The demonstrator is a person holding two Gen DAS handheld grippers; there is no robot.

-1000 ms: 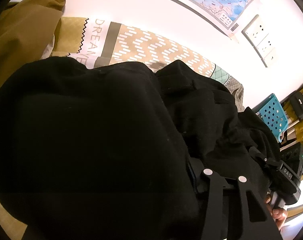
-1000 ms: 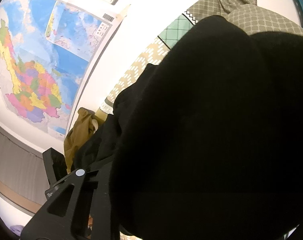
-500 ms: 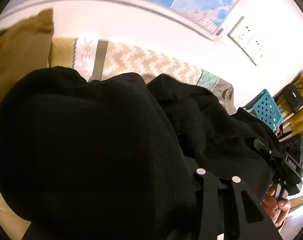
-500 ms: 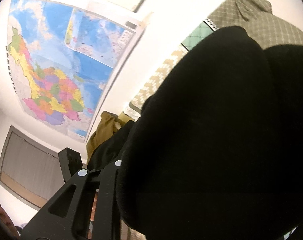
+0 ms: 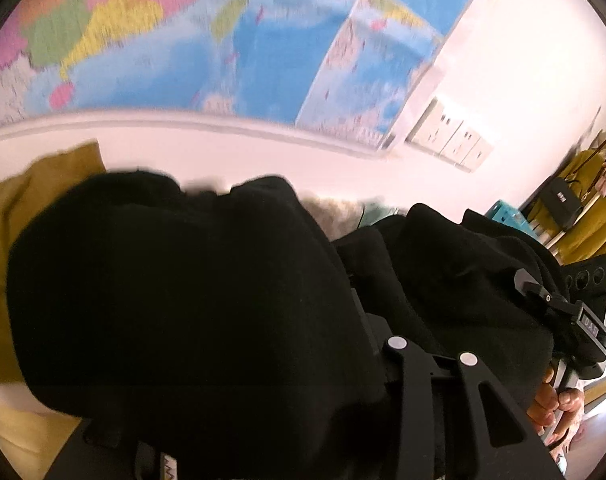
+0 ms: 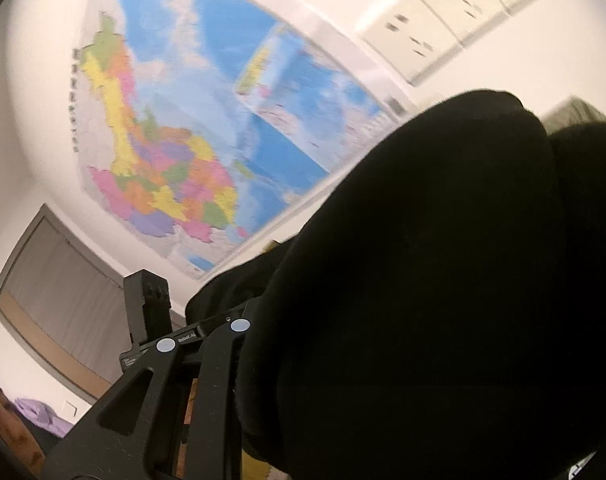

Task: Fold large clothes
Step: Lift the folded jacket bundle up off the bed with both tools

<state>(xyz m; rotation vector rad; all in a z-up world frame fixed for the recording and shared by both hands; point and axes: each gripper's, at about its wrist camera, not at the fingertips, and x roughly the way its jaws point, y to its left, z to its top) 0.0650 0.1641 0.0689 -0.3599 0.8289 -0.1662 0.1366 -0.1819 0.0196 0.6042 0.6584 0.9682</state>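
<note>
A large black garment [image 5: 183, 300] is bunched over my left gripper [image 5: 355, 320] and hides its fingertips; the gripper is shut on the cloth and holds it raised. The same black garment [image 6: 443, 280] drapes over my right gripper [image 6: 271, 344], which is also shut on it, fingertips hidden. In the left wrist view the right gripper's body [image 5: 583, 320] and the hand holding it show at the right, close to the cloth. In the right wrist view the left gripper's body [image 6: 147, 308] shows at the left.
A coloured wall map [image 5: 223, 40] [image 6: 183, 140] and wall sockets [image 5: 451, 136] fill the background. A mustard cloth [image 5: 7, 240] lies at the left. A teal basket [image 5: 503, 212] and a yellow garment [image 5: 591, 208] are at the right. A window blind [image 6: 51, 300] is at the lower left.
Both grippers have lifted and tilted upward with the black garment. The patterned bed cover has dropped out of view and the wall map now fills the top of both views.
</note>
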